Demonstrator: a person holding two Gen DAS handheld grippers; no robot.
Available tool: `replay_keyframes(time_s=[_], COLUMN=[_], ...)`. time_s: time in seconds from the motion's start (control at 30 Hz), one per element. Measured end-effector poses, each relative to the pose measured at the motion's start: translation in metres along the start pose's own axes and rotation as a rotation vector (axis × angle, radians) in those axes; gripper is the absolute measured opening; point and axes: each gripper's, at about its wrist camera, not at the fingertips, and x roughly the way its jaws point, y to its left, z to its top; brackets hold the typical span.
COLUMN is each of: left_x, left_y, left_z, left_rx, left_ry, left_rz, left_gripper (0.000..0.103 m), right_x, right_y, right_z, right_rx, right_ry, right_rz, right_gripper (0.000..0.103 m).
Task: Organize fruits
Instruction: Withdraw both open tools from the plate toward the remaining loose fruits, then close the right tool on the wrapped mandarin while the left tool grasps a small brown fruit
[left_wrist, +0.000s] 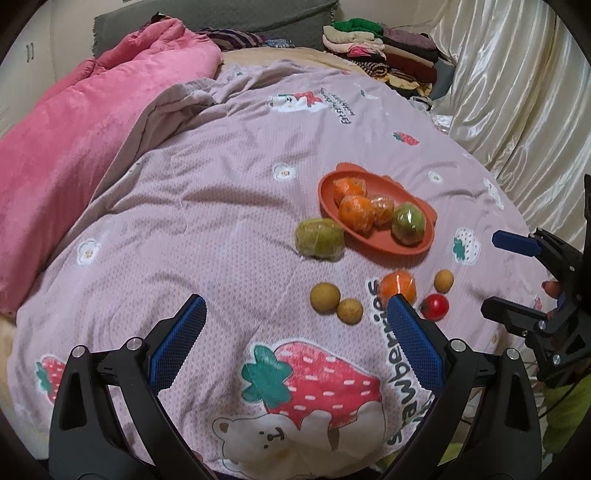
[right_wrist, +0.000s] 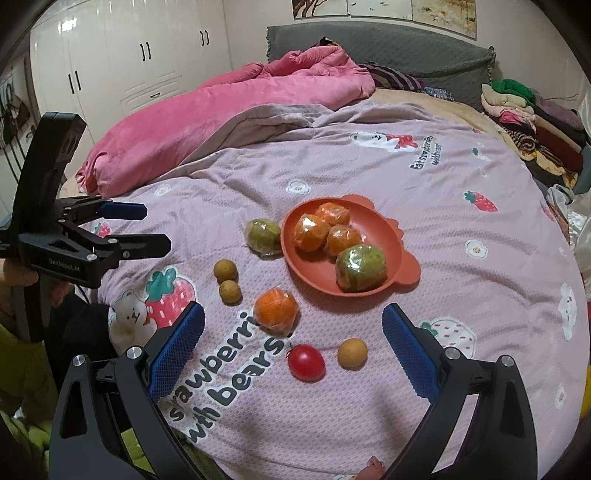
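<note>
My right gripper (right_wrist: 293, 354) hangs spread wide with nothing between its blue pads (right_wrist: 177, 354); just ahead of it on the quilt (right_wrist: 461, 206) lie the tomato (right_wrist: 306, 362) and a small brown fruit (right_wrist: 352, 353), apart from each other; my left gripper (left_wrist: 295, 339) is equally wide and empty, over the strawberry print, with two more small brown fruits (left_wrist: 325, 298) near its right finger. Further out sits a wrapped orange (right_wrist: 275, 308) loose on the cloth; beyond that the orange plate (right_wrist: 384, 225) holds three wrapped oranges and one wrapped green fruit (right_wrist: 361, 268); a second green fruit (right_wrist: 263, 234) rests against the plate's left rim, outside it.

My worries: the quilt is soft and rumpled, so pressing down for the tomato may tip round fruit away; a hard squeeze could burst it; the plastic wrap looks slippery, so an orange might slide from the pads; the plate looks crowded, so a careless drop could knock fruit out.
</note>
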Motion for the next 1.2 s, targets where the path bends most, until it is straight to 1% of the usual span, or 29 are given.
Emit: replay_keyframes(time_s=[0.2, 0.27, 0.4, 0.43, 0.6, 0.83, 0.9, 1.07, 1.17, 1.2], left_x=[0.007, 0.009, 0.015, 0.016, 0.024, 0.040, 0.045, 0.056, 0.061, 0.063], left_y=[-0.002, -0.002, -0.003, -0.004, -0.008, -0.010, -0.011, -0.013, -0.012, -0.011], left_z=[-0.011, -0.014, -0.018, -0.019, -0.022, -0.023, -0.023, -0.020, -0.017, -0.017], left_rx=[0.018, 0.020, 0.029, 0.032, 0.052, 0.083, 0.091, 0.113, 0.119, 0.119], left_ry=[0.023, 0.029, 0.043, 0.047, 0.065, 0.094, 0.102, 0.115, 0.123, 0.124], left_rz=[-0.002, -0.005, -0.010, -0.012, -0.022, -0.022, -0.025, -0.041, -0.043, -0.045], left_gripper=[0.091, 0.087, 0.082, 0.079, 0.071, 0.053, 0.051, 0.039, 0.034, 0.034], right_x=[0.005, 0.006, 0.009, 0.010, 0.015, 0.026, 0.030, 0.038, 0.042, 0.043], right_y=[0.002, 0.002, 0.000, -0.001, -0.003, -0.003, -0.004, -0.004, -0.003, -0.003], right_z=[-0.007, -0.009, -0.013, -0.014, -0.018, -0.022, -0.022, -0.022, -0.020, -0.020], right_rx=[0.005, 0.007, 0.016, 0.018, 0.026, 0.030, 0.030, 0.026, 0.016, 0.014], right_ry=[0.017, 0.022, 0.032, 0.035, 0.045, 0.064, 0.069, 0.082, 0.087, 0.088], right_rz=[0.005, 0.005, 0.006, 0.007, 0.012, 0.027, 0.030, 0.046, 0.056, 0.059], right_gripper=[0.097, 0.097, 0.097, 0.097, 0.097, 0.097, 0.097, 0.096, 0.095, 0.095])
